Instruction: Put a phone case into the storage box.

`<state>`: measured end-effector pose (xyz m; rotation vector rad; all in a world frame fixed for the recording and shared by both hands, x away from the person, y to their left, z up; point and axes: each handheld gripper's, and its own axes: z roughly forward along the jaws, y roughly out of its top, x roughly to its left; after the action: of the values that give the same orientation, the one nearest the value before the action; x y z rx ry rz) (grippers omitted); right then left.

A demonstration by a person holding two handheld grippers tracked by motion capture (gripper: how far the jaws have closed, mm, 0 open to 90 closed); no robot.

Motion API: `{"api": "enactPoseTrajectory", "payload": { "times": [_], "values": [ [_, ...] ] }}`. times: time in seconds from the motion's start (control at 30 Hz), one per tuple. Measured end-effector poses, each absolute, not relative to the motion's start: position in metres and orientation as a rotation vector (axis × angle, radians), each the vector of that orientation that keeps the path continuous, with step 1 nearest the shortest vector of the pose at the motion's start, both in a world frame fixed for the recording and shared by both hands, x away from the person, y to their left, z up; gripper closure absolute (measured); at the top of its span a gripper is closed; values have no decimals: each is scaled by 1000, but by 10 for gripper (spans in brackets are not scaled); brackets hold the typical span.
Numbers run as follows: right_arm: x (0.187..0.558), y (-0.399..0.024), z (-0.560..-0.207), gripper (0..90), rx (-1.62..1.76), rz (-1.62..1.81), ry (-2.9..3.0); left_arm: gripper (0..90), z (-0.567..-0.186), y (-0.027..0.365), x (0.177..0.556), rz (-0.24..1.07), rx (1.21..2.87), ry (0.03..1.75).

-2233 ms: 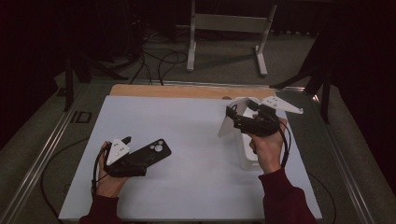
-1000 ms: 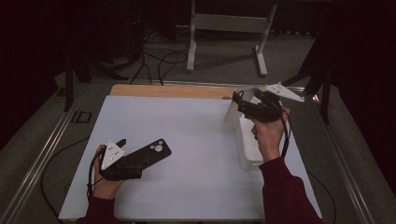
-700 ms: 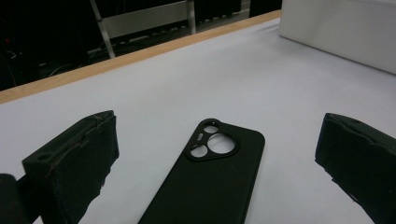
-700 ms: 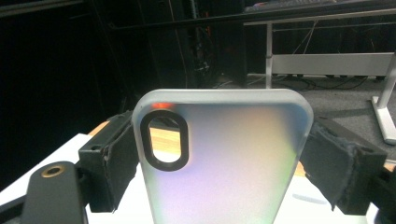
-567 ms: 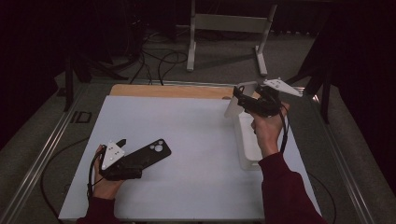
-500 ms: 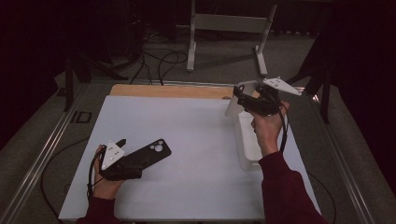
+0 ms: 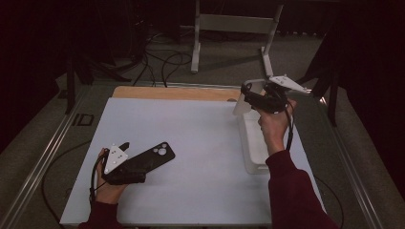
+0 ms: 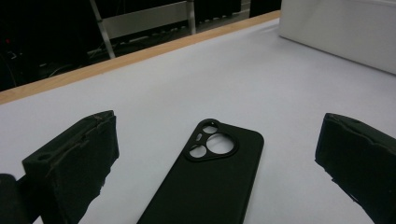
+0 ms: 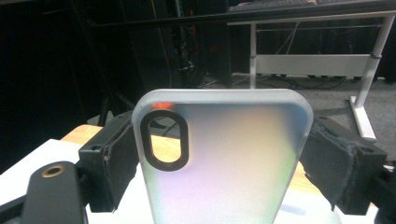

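Now: left gripper [image 7: 143, 164] low on white table [image 7: 191, 143], jaws spread around black phone case [image 8: 205, 182]; right gripper [image 9: 219, 158] raised, clamping frosted clear case [image 9: 224, 158] above white tray [image 7: 248, 143].

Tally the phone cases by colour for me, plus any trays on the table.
Black phone case: 1
Frosted clear phone case, clamped in the right tongs: 1
White tray: 1
Total: 3
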<state>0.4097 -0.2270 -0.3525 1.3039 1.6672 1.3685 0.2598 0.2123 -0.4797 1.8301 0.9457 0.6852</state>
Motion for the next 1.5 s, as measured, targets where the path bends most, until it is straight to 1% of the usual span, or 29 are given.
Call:
{"api": "enactPoseTrajectory", "payload": {
  "times": [0.57,1.07,1.5],
  "values": [
    [427,-238,-364,170,1372,1314,1634,0,-480,211,259,684,1836,941],
    [440,-246,-363,170,1402,1251,1596,0,-479,212,259,686,1830,940],
    [449,-252,-372,170,1447,1191,1580,0,-479,212,259,689,1821,944]
  ]
}}
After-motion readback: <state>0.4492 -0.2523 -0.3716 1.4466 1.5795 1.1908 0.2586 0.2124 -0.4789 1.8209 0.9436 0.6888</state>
